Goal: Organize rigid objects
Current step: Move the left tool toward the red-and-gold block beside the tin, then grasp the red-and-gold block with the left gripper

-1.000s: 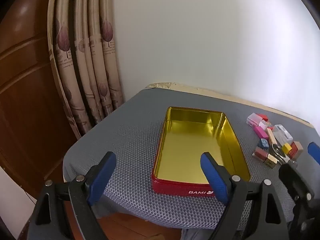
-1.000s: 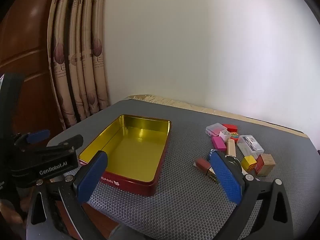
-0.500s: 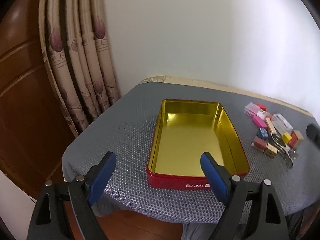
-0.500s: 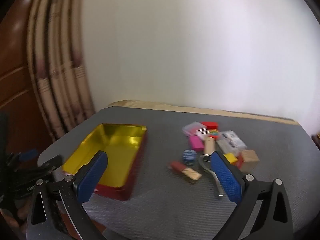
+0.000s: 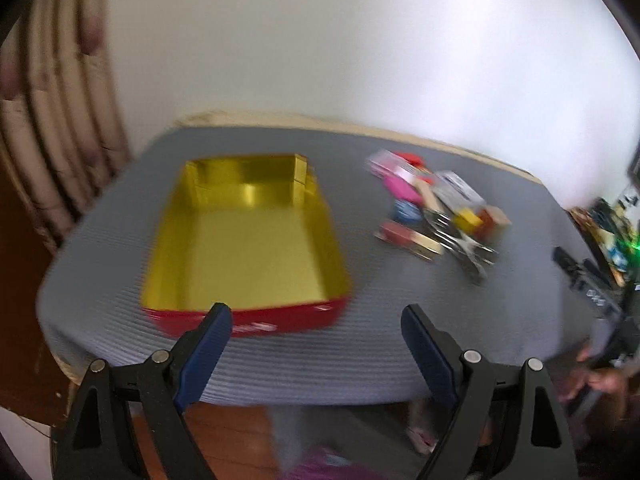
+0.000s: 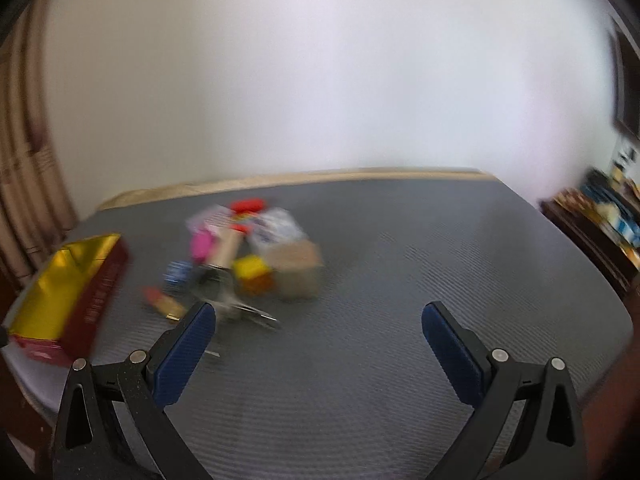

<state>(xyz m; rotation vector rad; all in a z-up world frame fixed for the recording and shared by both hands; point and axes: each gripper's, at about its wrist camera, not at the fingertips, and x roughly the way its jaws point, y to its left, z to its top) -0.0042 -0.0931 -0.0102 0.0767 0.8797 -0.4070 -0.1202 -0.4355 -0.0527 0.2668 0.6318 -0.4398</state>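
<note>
Ahead-left of right gripper [image 6: 319, 316]: object pile [image 6: 248, 252]; tin [image 5: 244, 240] before left gripper [image 5: 316, 320]; both gaping, empty.

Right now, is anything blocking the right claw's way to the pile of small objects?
Nothing visible: only bare grey mat lies between the open right claw and the blurred pile of small coloured objects.

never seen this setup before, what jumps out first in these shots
The open red rectangular tin with the shiny gold inside sits empty on the grey mat. To its right lies a jumbled pile of small colourful blocks and boxes. Both tools, left and right, are open and hold nothing.
</note>
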